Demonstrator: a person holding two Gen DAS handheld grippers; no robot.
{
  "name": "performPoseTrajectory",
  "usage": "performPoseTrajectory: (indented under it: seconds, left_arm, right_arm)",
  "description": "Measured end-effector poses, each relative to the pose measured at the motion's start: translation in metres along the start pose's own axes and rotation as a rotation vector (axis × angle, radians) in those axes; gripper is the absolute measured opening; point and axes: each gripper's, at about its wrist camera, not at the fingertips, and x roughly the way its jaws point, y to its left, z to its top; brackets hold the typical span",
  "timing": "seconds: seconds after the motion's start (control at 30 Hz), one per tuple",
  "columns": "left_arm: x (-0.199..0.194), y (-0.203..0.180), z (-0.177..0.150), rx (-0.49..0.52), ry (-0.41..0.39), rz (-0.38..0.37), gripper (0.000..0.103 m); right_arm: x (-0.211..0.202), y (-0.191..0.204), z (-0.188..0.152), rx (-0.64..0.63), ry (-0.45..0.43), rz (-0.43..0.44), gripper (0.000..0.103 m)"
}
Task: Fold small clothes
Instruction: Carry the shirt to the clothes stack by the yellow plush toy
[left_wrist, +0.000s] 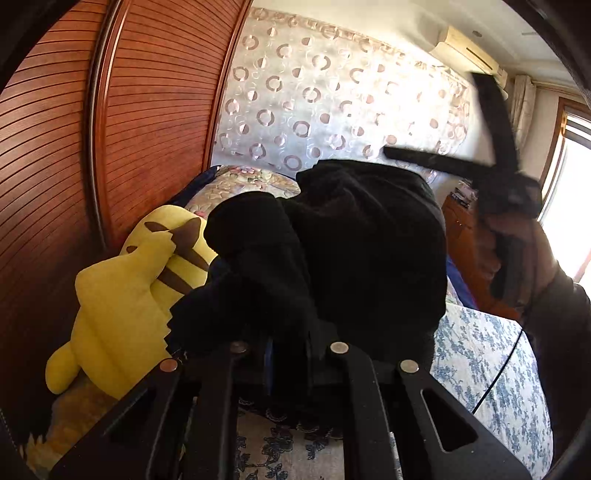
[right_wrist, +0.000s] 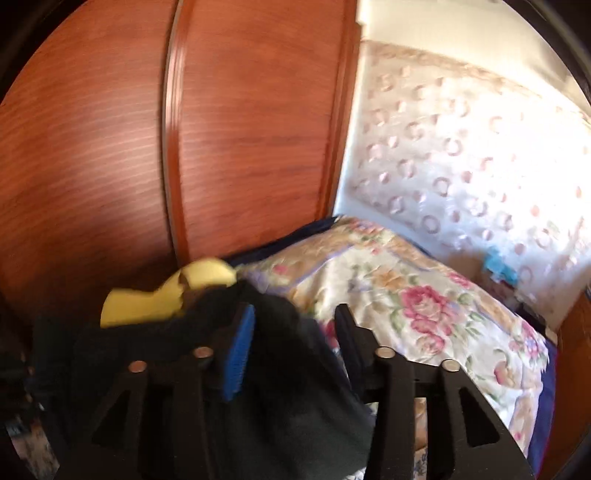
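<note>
Left wrist view has your left gripper (left_wrist: 288, 354) pinching a bunched, fleecy black garment (left_wrist: 332, 243) that heaps up right ahead of its fingers, above a blue-flowered bedsheet (left_wrist: 480, 354) and beside a soft yellow plush toy (left_wrist: 122, 295) lying against the slatted wooden wardrobe (left_wrist: 110, 129). Your right gripper (right_wrist: 295, 317), seen in its own blurred view, stands with its jaws spread, a ribbed blue pad (right_wrist: 240, 354) showing on one finger; the dark cloth drapes loosely between the fingers and spills toward the camera, in front of a glossy rose-patterned quilt (right_wrist: 424, 295).
</note>
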Motion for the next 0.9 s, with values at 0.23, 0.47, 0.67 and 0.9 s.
performPoseTrajectory:
  seconds: [0.23,0.47,0.67,0.9]
  left_arm:
    - [-0.008,-0.006,-0.001,0.002,0.005,0.012,0.013]
    - [-0.003,-0.003,-0.002,0.019,0.014,0.02,0.013]
    - [-0.002,-0.006,-0.002,0.031,0.011,0.035,0.013]
    - [-0.022,-0.01,-0.002,0.087,-0.022,0.074,0.033]
  right_arm:
    - [-0.028,0.002,-0.016,0.03,-0.034,0.142,0.05]
    - [0.026,0.002,-0.031,0.02,0.066,0.124,0.051]
    - [0.047,0.011,-0.028,0.031,0.051,0.089,0.051]
    - [0.001,0.035,-0.052,0.091,0.02,0.06,0.053]
